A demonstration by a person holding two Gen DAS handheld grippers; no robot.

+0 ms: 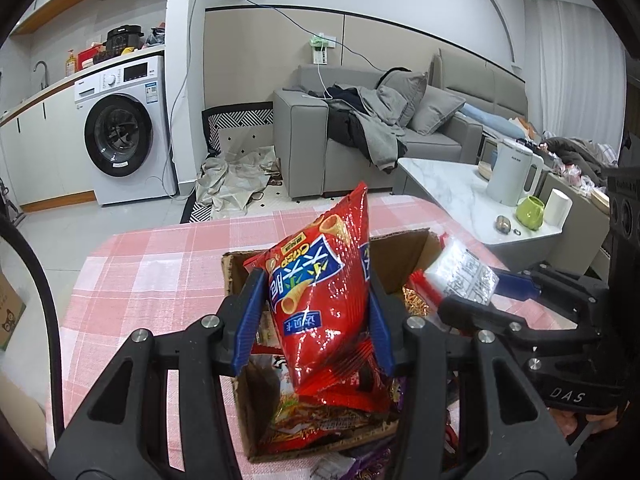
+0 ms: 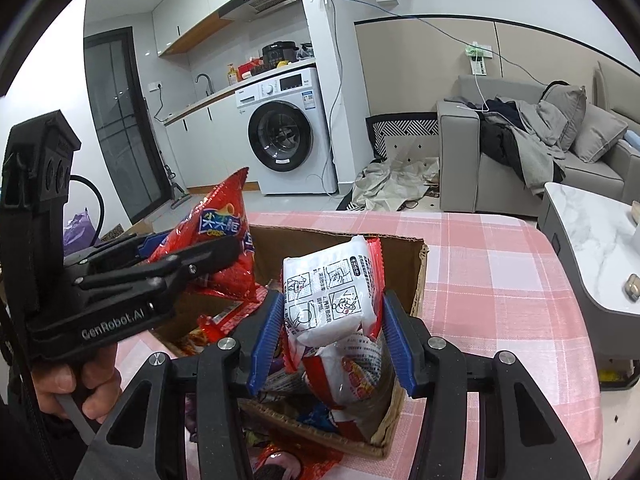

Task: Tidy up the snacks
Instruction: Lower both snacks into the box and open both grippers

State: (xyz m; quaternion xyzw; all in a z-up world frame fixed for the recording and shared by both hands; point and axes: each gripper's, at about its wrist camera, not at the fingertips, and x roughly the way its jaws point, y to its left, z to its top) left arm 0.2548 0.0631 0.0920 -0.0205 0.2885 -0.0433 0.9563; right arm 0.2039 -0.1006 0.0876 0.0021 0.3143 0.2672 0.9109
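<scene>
Above the cardboard box, left gripper pinches the red chip bag; right gripper pinches the white packet.

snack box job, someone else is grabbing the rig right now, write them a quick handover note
Left gripper: shut on the red chip bag, held above the cardboard box.
Right gripper: shut on the white and red packet, also over the box.
The box sits on the pink checked tablecloth and already holds several snack packets.
Done: some snacks are boxed.
Left: lower and release both packs into the box, then probably collect the loose wrappers lying on the cloth at its near edge.
</scene>
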